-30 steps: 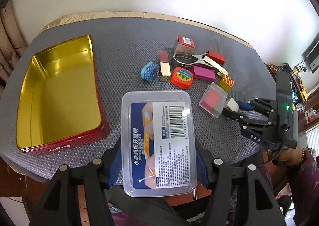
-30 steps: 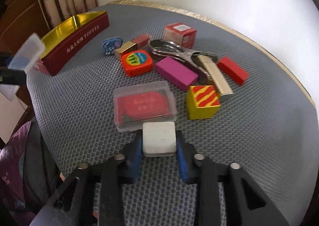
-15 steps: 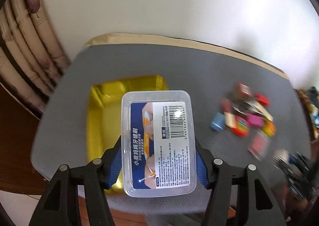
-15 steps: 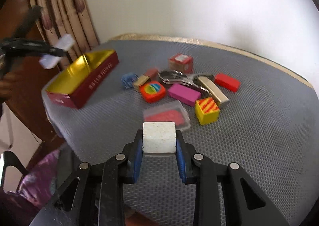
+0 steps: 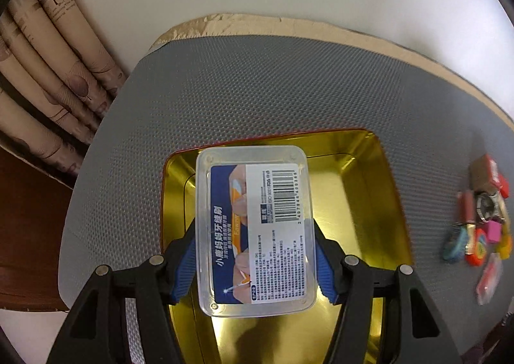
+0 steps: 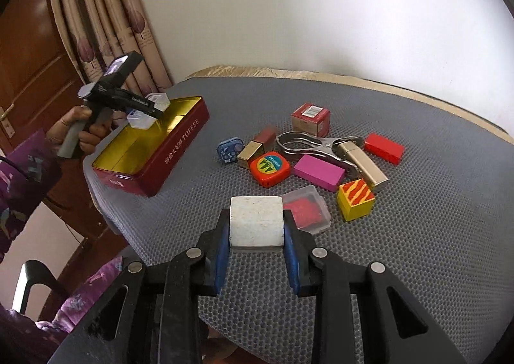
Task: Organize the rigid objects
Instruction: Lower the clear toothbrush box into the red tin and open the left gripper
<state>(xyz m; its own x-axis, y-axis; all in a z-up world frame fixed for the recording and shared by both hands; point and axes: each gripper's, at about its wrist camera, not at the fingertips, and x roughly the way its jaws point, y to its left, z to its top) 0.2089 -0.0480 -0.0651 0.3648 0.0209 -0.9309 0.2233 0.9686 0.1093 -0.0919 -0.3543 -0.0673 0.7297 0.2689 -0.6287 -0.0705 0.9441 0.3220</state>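
The left gripper, jaws clamped on the clear box, holds it over the gold tin for dropping in, while the right gripper pinches the white block above the surface, likely next

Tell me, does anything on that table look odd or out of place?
Nothing looks damaged or spilled. The small items just lie in a loose jumble on the mat, while the gold tin sits empty; the left claw holds a clear box over it.

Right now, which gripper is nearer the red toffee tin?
Left. The left gripper holds the clear plastic box over the toffee tin; the right gripper, gripping the white block, is well aside.
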